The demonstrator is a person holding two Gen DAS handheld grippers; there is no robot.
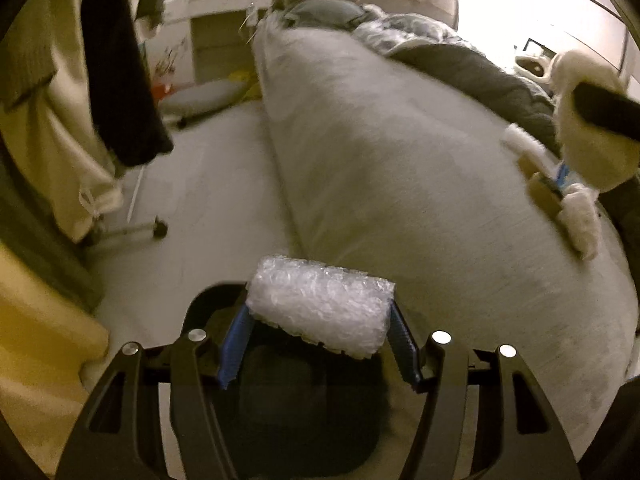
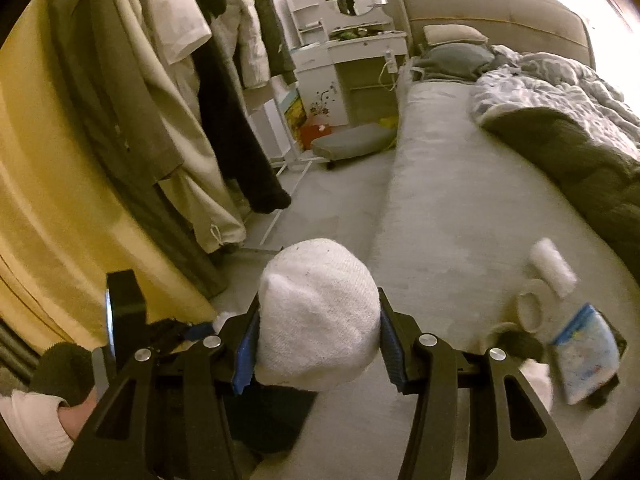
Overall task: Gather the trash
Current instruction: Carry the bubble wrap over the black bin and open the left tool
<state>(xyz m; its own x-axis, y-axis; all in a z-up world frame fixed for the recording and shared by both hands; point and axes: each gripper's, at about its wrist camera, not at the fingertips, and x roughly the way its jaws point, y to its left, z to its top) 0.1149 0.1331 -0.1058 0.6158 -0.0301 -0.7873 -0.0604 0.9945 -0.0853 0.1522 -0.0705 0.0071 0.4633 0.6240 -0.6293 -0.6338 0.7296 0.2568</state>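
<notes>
My left gripper (image 1: 320, 320) is shut on a roll of bubble wrap (image 1: 320, 310) and holds it over the floor beside the bed's near edge. My right gripper (image 2: 318, 344) is shut on a white knitted sock ball (image 2: 318, 316); it also shows at the far right of the left wrist view (image 1: 588, 132). On the bed to the right lie a white foam roll (image 2: 554, 266), a tape ring (image 2: 528, 310) and a blue-and-white packet (image 2: 586, 360). In the left wrist view, blurred white and brown scraps (image 1: 560, 200) lie on the bed.
The grey bed (image 2: 460, 208) fills the right side, with a dark quilt (image 2: 580, 152) and pillows at its head. Hanging clothes (image 2: 180, 120) on a rack line the left. A white dresser (image 2: 344, 64) and a low grey stool (image 2: 352, 142) stand at the far end.
</notes>
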